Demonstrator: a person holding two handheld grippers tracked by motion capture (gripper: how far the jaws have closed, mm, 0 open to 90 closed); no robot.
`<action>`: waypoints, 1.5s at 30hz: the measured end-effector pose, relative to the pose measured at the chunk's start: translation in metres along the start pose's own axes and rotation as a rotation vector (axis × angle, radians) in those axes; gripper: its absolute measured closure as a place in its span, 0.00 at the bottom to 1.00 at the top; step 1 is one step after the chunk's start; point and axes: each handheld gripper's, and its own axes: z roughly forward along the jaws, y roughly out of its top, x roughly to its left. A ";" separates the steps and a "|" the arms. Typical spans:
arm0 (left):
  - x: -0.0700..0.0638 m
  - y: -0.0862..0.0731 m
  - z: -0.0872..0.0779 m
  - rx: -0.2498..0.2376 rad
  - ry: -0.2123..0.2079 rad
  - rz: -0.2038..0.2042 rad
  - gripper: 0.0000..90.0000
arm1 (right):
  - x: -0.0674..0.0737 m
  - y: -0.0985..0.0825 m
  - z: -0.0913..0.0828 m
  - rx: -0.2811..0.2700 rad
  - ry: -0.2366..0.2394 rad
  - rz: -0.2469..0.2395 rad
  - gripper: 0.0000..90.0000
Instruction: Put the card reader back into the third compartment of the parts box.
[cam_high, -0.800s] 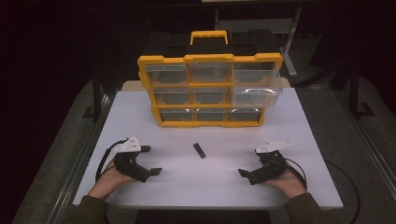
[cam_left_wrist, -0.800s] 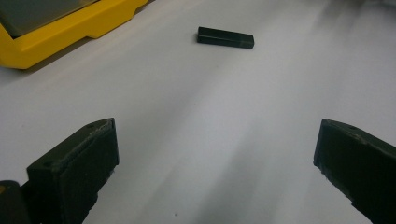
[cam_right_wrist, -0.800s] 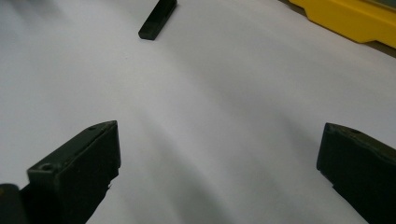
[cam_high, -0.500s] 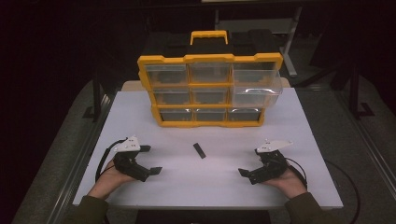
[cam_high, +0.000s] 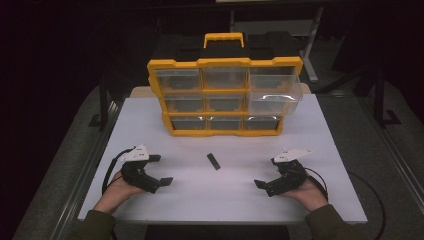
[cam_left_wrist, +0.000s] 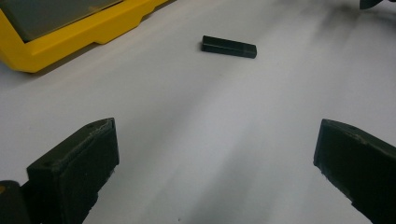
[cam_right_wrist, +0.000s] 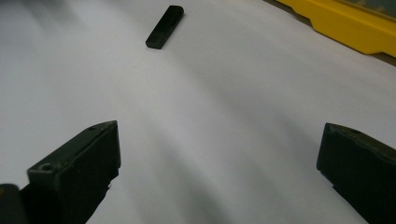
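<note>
While both hands rested on the white table (cam_high: 320, 130), the black stick (cam_high: 213, 161) lay between the left tool (cam_high: 159, 170) and right tool (cam_high: 265, 177). Seen from the left tool (cam_left_wrist: 215, 154), jaws apart, it lay ahead; likewise from the right tool (cam_right_wrist: 219, 154), also apart, beside the yellow organizer (cam_high: 225, 95).

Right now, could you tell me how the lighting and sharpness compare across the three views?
High view: the white table is brightly lit against very dark surroundings, with glare on the organizer's protruding clear drawer. Left gripper view: the small black bar is fairly sharp, with soft shadows streaking the table. Right gripper view: the bar looks slightly softer, and the near tongs are dim.
</note>
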 end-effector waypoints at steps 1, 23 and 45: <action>0.000 0.000 0.000 -0.001 -0.001 -0.001 0.00 | 0.000 0.000 0.000 -0.004 0.004 -0.002 0.00; 0.000 0.017 0.013 -0.017 -0.033 0.011 0.00 | -0.002 0.000 -0.002 -0.013 0.019 0.019 0.00; -0.002 0.034 0.026 -0.021 -0.050 0.009 0.00 | -0.002 0.000 -0.002 -0.020 0.023 0.018 0.00</action>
